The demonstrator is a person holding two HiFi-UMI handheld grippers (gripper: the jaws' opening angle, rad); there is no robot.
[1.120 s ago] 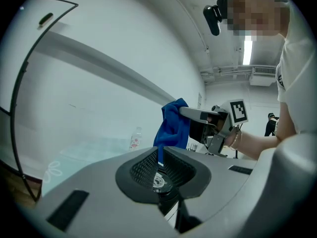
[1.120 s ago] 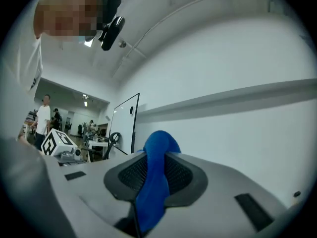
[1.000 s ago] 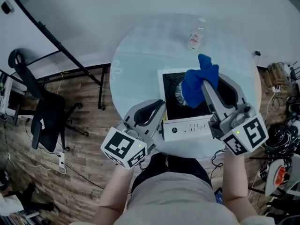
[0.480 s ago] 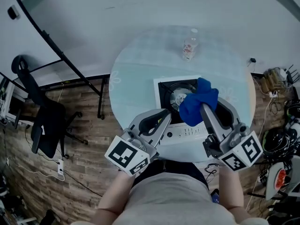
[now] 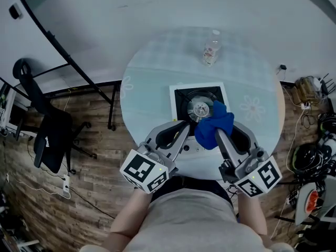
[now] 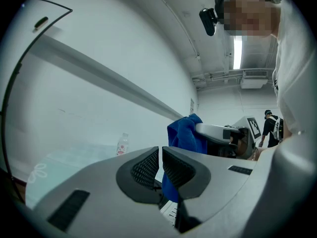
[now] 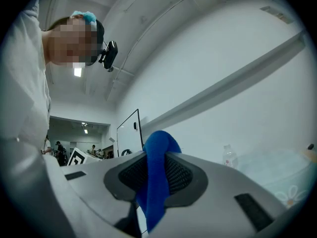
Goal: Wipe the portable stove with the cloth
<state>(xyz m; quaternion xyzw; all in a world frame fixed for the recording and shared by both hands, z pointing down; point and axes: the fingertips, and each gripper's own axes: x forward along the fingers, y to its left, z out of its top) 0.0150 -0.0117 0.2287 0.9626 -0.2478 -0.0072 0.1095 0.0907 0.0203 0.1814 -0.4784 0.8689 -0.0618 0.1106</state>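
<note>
Here, a blue cloth, soft and bunched into a rumpled wad, was held clamped in the right gripper. In the right gripper view a fold was seen standing up above the dark, mesh-textured pads and a tail hanging below them. The cloth was carried over the near right part of the stove, a square, white-rimmed unit with a black top. It lay just beside the round, shiny burner; whether it pressed on the surface could not be told.

The left gripper was kept shut, its ribbed pads brought together with nothing between them. Its smooth grey tips were placed at the stove's near left edge. The stove's front strip was largely covered by the two grippers and the cloth.

The stove was set on a round, pale, glassy table printed with faint flower shapes. A clear plastic bottle with a red label was left standing upright near the far edge, well apart from the stove. A black office chair was seen on the wooden plank floor at the left, and tangled cables at the right.
</note>
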